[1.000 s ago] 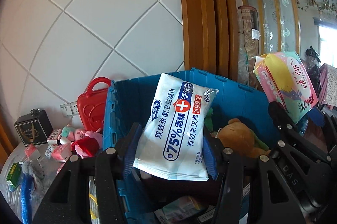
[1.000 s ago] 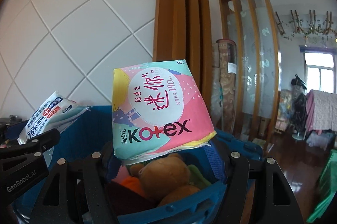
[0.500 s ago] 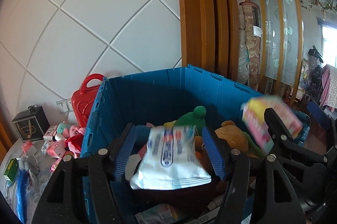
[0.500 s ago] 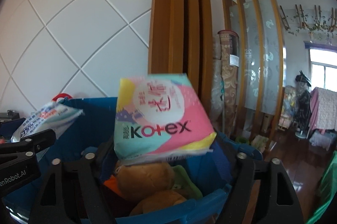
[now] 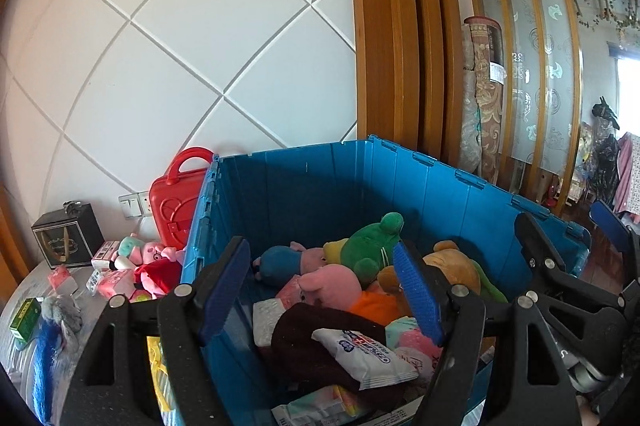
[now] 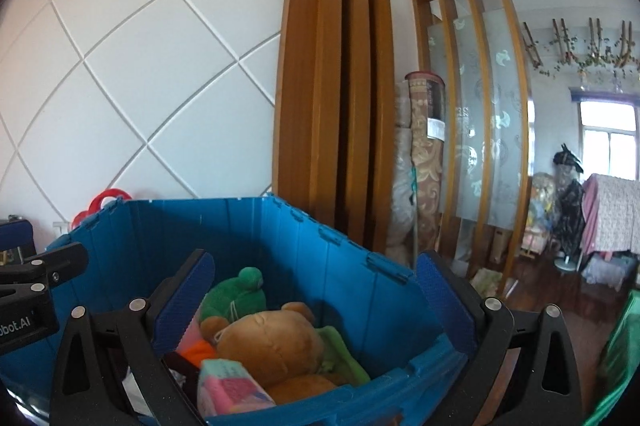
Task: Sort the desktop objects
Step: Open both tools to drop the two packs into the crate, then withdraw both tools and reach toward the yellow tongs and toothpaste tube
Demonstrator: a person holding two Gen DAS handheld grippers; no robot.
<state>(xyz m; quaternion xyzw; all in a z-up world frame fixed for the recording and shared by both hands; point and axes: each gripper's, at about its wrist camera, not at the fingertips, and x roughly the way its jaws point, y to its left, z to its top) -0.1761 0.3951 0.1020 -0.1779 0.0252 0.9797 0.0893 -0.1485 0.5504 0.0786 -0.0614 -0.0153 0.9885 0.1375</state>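
White quilted wall behind, blue bin [image 5: 400, 186] directly below both claws. Left claw [image 5: 324, 290] and right claw [image 6: 316, 302] hang wide and empty – wipes [image 5: 362, 354] and pad pack [image 6: 232, 386] lie beneath them among plush toys, seemingly sorted.

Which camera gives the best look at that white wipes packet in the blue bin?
The left wrist view: the wipes packet lies in plain sight atop a dark brown cloth. The right wrist view shows none that I can identify.

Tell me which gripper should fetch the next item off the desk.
Left. The left gripper is open and empty over the blue bin, with the leftover desk clutter, like the pink pig plush, just to its left. The right gripper sits farther from it.
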